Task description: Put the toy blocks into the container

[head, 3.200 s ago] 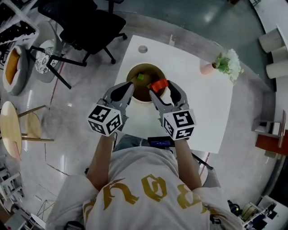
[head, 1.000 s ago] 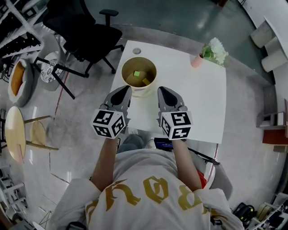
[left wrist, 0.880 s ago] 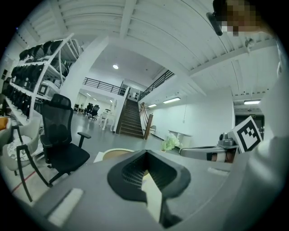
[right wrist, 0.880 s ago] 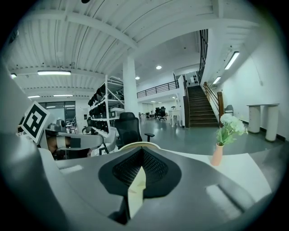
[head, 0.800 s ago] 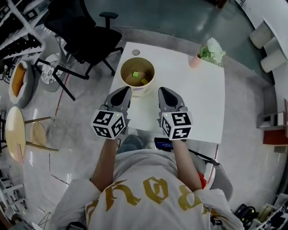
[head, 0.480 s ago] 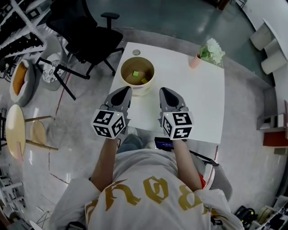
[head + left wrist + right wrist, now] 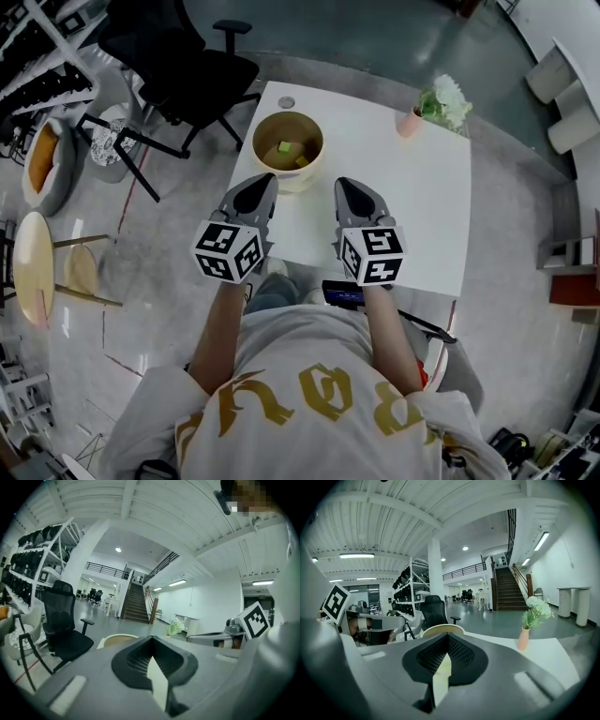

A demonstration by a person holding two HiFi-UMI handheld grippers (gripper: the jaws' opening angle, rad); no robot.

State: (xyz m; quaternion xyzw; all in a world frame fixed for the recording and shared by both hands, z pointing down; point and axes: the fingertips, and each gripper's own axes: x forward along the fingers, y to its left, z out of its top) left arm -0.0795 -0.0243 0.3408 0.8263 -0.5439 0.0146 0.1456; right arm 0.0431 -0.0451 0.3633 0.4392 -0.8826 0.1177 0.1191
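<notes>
Grey jaws are pressing together, empty, on the left gripper [image 7: 260, 183] and right gripper [image 7: 349, 185], both drawn back over the white bench [image 7: 412, 206], the right no longer pinching anything. The tan container [image 7: 290, 181] is sitting far-left, holding two visible toy blocks: one green block [image 7: 283, 147], one yellow block [image 7: 302, 161].

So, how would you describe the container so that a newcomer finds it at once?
Look at the white table; the container stands near its far left corner. It is the round tan tub with small green blocks inside, far wider than the slim pink vase at the far right.
</notes>
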